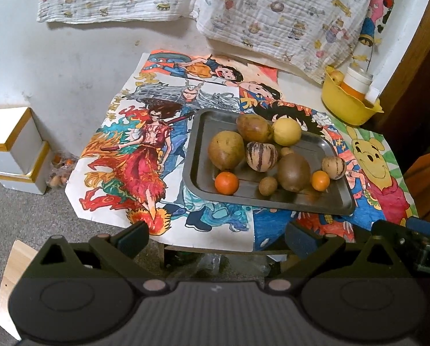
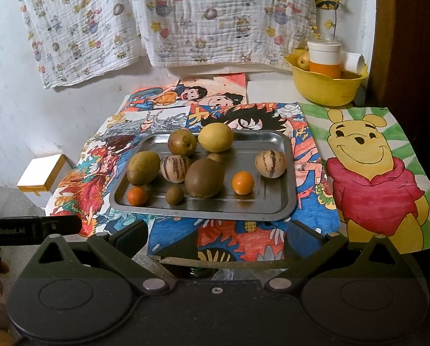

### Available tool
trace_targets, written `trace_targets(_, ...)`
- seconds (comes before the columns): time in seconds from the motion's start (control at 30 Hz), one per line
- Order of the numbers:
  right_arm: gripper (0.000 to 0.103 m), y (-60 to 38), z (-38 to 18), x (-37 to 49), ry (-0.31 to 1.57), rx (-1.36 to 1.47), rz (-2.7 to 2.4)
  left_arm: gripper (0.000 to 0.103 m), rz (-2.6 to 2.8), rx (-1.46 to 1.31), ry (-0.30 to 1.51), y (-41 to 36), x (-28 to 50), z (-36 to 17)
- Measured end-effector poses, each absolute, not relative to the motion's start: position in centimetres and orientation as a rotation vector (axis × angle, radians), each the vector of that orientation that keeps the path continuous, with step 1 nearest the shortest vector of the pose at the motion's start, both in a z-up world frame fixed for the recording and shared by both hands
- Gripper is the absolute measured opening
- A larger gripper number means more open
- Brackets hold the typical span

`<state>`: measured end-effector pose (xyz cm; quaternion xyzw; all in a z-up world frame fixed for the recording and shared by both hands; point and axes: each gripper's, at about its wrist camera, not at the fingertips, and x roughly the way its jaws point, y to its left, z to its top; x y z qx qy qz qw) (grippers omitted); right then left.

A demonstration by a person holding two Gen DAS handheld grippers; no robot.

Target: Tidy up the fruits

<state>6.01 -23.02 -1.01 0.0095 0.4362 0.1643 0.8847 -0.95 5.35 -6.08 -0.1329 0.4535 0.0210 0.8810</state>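
Observation:
A steel tray (image 1: 203, 132) (image 2: 275, 201) lies on a table covered with cartoon drawings and holds several fruits. Among them are a yellow lemon (image 1: 286, 131) (image 2: 216, 137), two striped melons (image 1: 261, 156) (image 2: 270, 163), a large brown kiwi (image 1: 293, 172) (image 2: 205, 177), a small kiwi (image 2: 174, 195) and two small oranges (image 1: 226, 183) (image 2: 243, 183). My left gripper (image 1: 218, 238) hangs open before the table's near edge, nothing between its fingers. My right gripper (image 2: 218, 238) is also open and empty, just short of the tray's front rim.
A yellow bowl (image 1: 347, 106) (image 2: 327, 88) with a white-and-orange cup and a fruit stands at the table's back right corner. Patterned cloths (image 2: 163, 17) hang on the wall behind. White boxes (image 1: 10, 147) are stacked on the floor to the left.

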Motion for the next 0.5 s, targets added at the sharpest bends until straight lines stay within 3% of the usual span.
trace_targets(0.5, 0.102, -23.28, -1.24, 6.76, 0.918, 0.020, 0.331, 0.102, 0.046, -0.207, 0.975, 4.57, 0.08, -6.06)
